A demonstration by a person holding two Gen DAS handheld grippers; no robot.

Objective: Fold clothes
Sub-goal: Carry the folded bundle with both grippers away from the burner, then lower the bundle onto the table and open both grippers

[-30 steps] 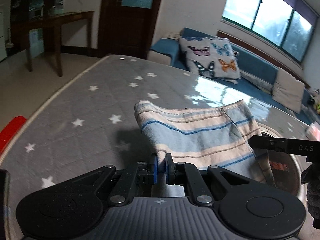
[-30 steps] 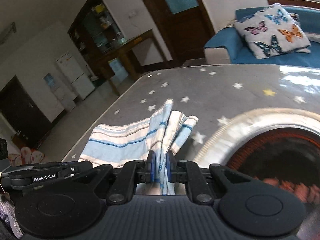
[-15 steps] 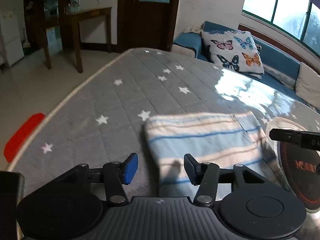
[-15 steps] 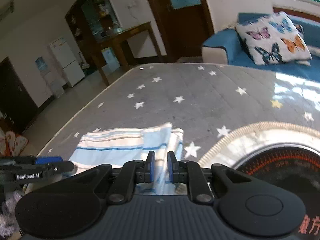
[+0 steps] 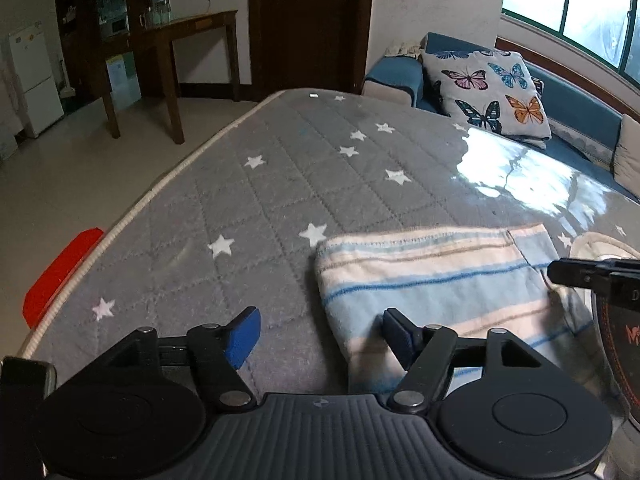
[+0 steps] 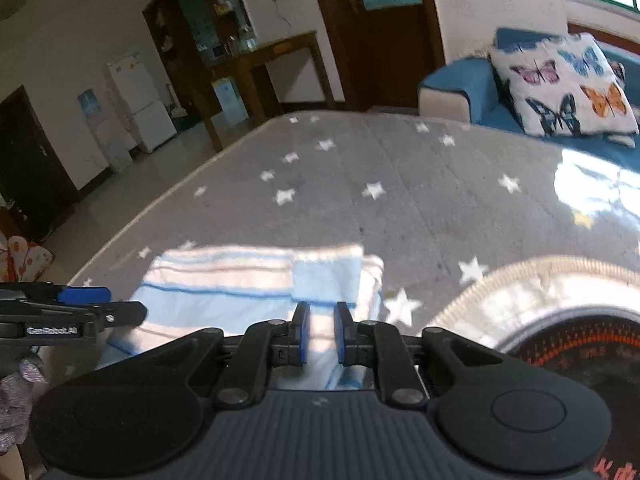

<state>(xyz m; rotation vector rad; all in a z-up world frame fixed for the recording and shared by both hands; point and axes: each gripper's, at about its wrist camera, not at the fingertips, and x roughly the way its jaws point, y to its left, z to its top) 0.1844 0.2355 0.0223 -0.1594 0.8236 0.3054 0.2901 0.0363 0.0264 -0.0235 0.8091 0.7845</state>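
A folded cloth with blue, white and tan stripes lies flat on the grey starred table cover. My left gripper hovers at the cloth's near left corner. Its jaws are opening wide, and no pad touches the fabric. In the right wrist view the same cloth spreads to the left. My right gripper has its pads close together with the cloth's near right edge between them. Its finger shows at the cloth's right side in the left wrist view. The left gripper sits at the left edge.
A round dark mat with red lettering lies right of the cloth under a glossy cover. A red object sticks out past the table's left edge. A blue sofa with a butterfly cushion stands behind. A gloved hand is at lower left.
My left gripper has let go of the cloth and spread its jaws. Both hands came down, and the cloth, held up a second ago, now lies flat on the table.
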